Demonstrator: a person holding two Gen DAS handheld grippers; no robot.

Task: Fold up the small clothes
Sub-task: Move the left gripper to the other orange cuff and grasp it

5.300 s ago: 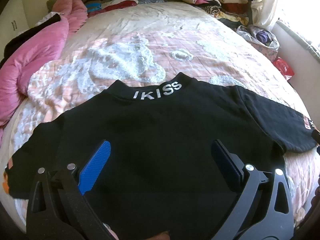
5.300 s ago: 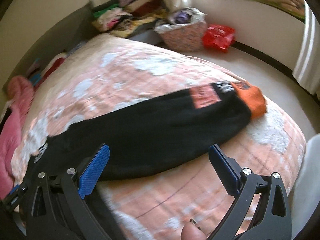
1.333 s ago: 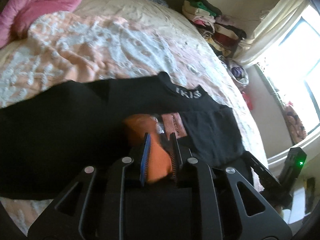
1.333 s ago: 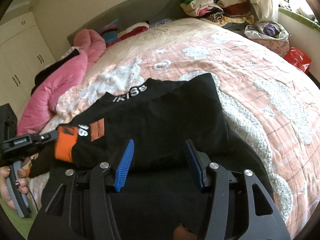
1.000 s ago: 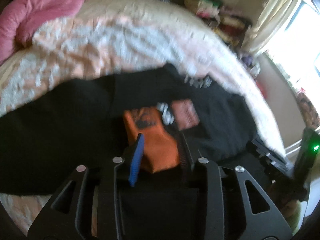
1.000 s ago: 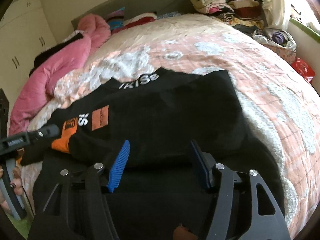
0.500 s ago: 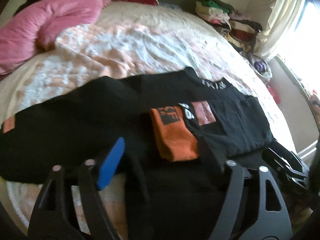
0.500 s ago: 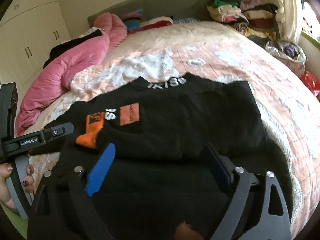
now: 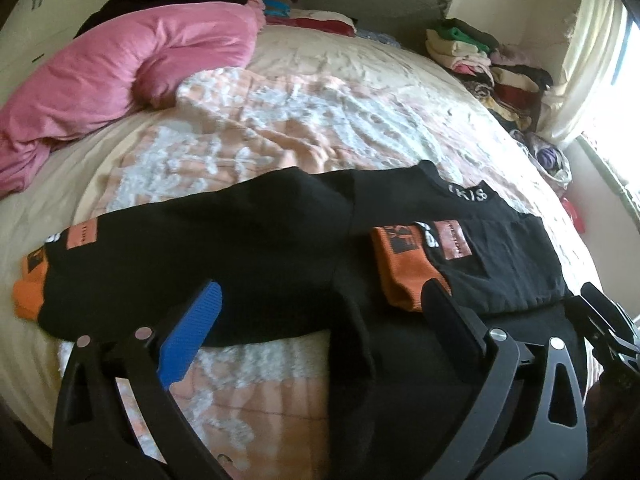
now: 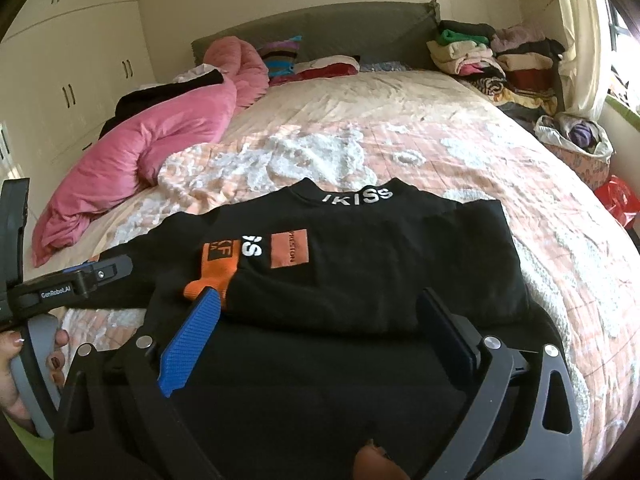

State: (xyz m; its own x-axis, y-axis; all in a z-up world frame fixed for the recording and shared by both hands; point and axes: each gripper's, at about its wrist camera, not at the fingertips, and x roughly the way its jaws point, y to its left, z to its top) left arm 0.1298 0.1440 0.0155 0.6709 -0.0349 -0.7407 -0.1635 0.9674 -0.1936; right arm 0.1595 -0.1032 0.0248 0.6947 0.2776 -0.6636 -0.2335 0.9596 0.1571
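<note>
The black two-finger left gripper (image 9: 320,320) stands with its jaws spread wide, the blue ribbed pad (image 9: 188,340) at eight o'clock and the dark pad (image 9: 452,320) at four o'clock, nothing between them. The black two-finger right gripper (image 10: 320,328) is likewise spread wide and empty-jawed. At nine o'clock in the right wrist view, the person's left hand (image 10: 16,380) with painted nails grips the left gripper's grey handle.

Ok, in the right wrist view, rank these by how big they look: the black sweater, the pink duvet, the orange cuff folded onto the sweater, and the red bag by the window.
Largest to smallest, as they look:
1. black sweater, though nearest the camera
2. pink duvet
3. orange cuff and red bag: these look alike, and the bag sits farther away at the distorted edge, so I won't rank them.
</note>
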